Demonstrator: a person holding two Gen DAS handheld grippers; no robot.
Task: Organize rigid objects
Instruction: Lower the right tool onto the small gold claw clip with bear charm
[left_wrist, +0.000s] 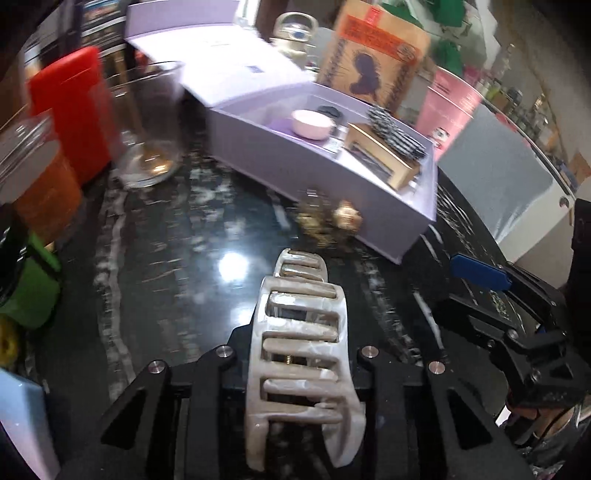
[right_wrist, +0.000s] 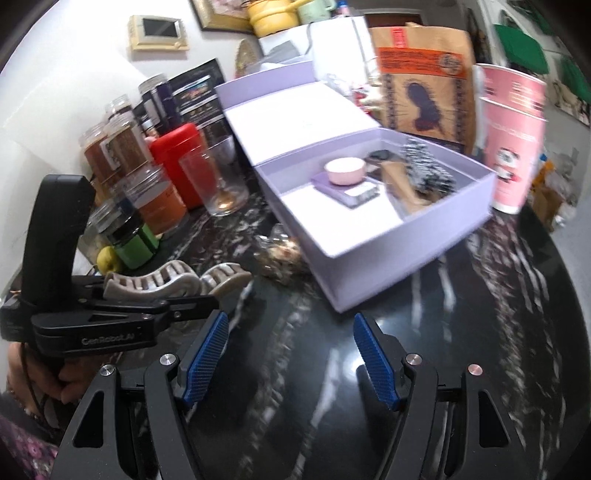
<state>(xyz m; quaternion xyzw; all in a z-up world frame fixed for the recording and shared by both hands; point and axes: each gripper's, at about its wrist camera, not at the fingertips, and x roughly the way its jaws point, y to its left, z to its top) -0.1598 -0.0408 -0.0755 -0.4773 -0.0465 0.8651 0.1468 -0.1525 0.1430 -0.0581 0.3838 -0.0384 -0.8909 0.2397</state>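
A dark marble counter (right_wrist: 424, 332) holds a lilac box (right_wrist: 373, 236). Near the box, the left gripper (left_wrist: 303, 354) pinches a beige, ribbed, glossy hair clip (left_wrist: 303, 369); the right gripper (right_wrist: 291, 354) stands spread, empty.

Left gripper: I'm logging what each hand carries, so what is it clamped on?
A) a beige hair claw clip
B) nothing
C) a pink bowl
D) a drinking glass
A: the left gripper is shut on the beige hair claw clip, seen from the side in the right wrist view too.

beige hair claw (left_wrist: 303, 354), clamped in jaws
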